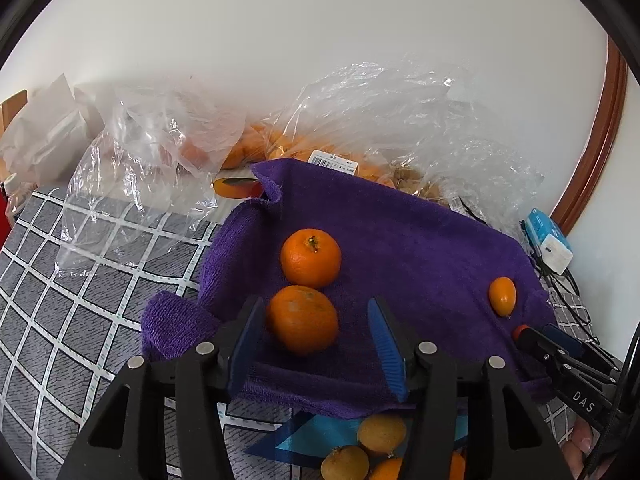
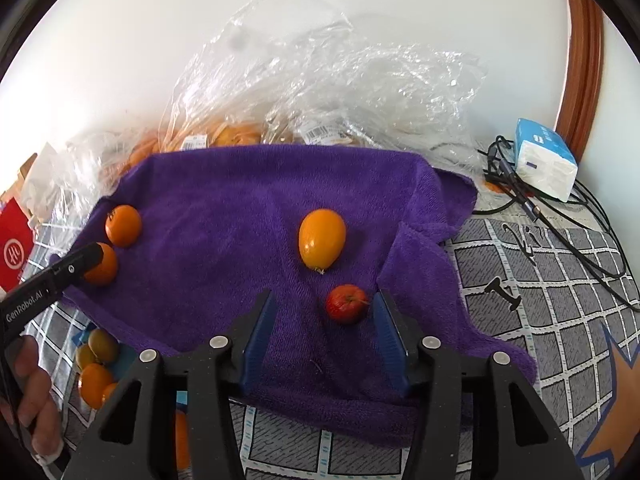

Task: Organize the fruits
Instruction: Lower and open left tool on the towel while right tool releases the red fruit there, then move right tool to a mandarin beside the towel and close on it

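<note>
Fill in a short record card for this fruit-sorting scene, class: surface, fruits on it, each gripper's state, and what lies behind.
surface: purple towel spread over a grey checked cloth
round fruits: two oranges, near orange and far orange, close together
oval fruit: one yellow-orange fruit, lying alone
small fruit: one red fruit
left gripper: open, near orange between its fingers
right gripper: open, red fruit just inside its right finger
behind towel: clear plastic bags holding more fruit
</note>
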Tool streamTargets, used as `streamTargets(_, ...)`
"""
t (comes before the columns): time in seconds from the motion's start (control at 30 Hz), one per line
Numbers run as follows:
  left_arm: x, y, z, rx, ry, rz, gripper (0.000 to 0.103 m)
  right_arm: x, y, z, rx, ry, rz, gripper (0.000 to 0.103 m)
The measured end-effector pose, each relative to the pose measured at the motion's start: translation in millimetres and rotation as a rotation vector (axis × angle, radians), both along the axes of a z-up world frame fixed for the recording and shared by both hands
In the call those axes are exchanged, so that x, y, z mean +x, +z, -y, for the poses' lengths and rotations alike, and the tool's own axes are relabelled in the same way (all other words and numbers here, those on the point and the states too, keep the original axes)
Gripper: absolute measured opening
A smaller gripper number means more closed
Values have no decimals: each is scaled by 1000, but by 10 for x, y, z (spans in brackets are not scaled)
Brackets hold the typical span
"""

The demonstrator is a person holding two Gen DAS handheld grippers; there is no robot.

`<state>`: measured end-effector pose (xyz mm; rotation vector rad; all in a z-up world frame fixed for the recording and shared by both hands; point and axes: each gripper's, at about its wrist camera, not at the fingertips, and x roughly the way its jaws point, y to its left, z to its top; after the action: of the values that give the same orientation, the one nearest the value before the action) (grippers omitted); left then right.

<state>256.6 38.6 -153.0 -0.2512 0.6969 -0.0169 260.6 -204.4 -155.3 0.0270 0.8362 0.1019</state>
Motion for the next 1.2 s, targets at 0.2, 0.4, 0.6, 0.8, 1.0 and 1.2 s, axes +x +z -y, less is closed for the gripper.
streamTargets(0.2, -118, 145, 49, 45, -11, 61, 52, -191, 347, 9, 12, -27, 86, 55)
streamTargets(0.4, -272, 375, 78, 66, -22, 102, 52, -534, 585, -1, -3, -12, 114, 56)
streamTargets(0.6, -586, 416, 32, 96, -9, 82, 52, -840, 502, -8, -33, -11, 79, 56)
streamTargets(0.8, -901, 253, -165, 145, 25, 21, 52, -1070, 321, -31, 0, -12, 29, 55)
streamTargets(1.0, -1153, 68, -468, 120, 62, -19, 52, -1191, 219, -145, 30, 27, -4, 48)
streamTargets(1.2, -1228, -103, -583, 52, 59, -29, 52, -1277, 154, -385, 90, 123, -20, 48)
